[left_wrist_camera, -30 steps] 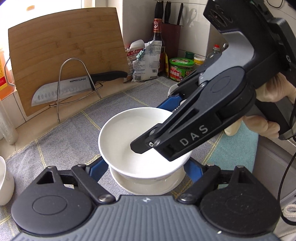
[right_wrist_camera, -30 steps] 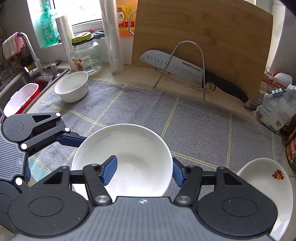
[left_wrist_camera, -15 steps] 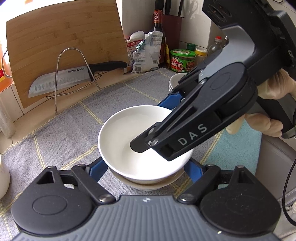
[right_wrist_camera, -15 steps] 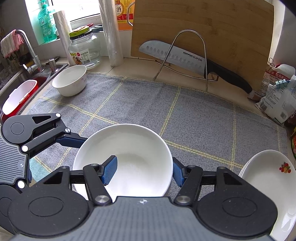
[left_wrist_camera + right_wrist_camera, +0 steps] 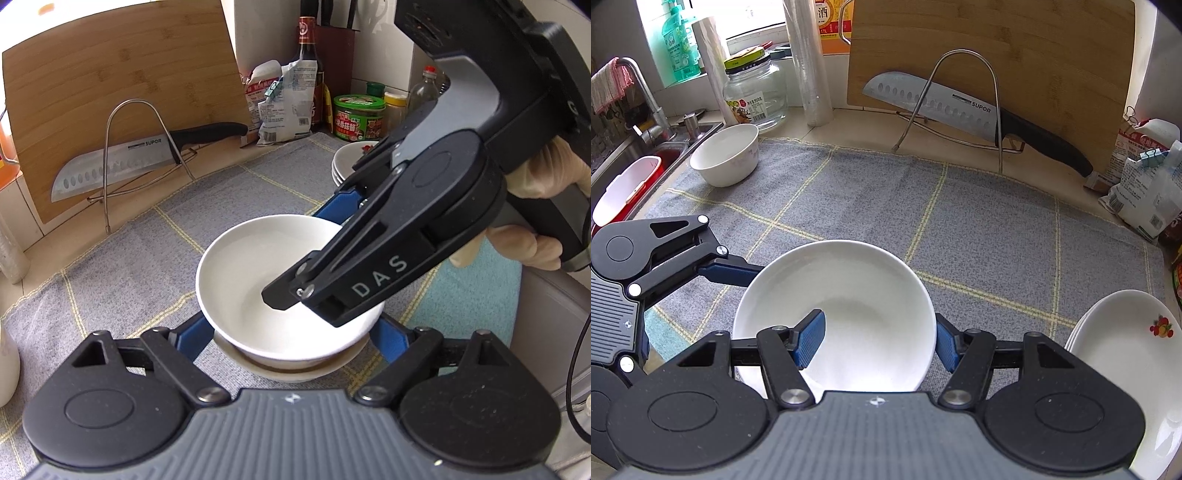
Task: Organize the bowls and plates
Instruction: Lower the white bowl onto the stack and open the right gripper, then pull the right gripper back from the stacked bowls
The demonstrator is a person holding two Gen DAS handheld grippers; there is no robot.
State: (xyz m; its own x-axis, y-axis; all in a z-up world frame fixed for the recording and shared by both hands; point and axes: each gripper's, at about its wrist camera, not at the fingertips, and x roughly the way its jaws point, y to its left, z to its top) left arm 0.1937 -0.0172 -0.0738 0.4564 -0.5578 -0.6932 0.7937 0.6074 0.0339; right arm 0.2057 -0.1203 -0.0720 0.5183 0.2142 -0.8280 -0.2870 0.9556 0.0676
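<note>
On the grey mat (image 5: 979, 229), the right gripper (image 5: 879, 341) pinches a white bowl's (image 5: 849, 280) rim; the left gripper (image 5: 291, 332), just opening, apparently straddles the lower bowl (image 5: 295, 371).

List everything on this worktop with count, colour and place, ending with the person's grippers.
mat: 1, grey, on worktop
lower bowl: 1, white, on mat
upper bowl: 1, white, nested in lower bowl
far bowl: 1, white, mat's far left corner
plates: 1 stack, white, mat's right edge
cutting board: 1, wooden, at back
knife: 1, steel, against cutting board
right gripper: 1, black, shut on upper bowl's rim
left gripper: 1, black, just opening, lower bowl between jaws
</note>
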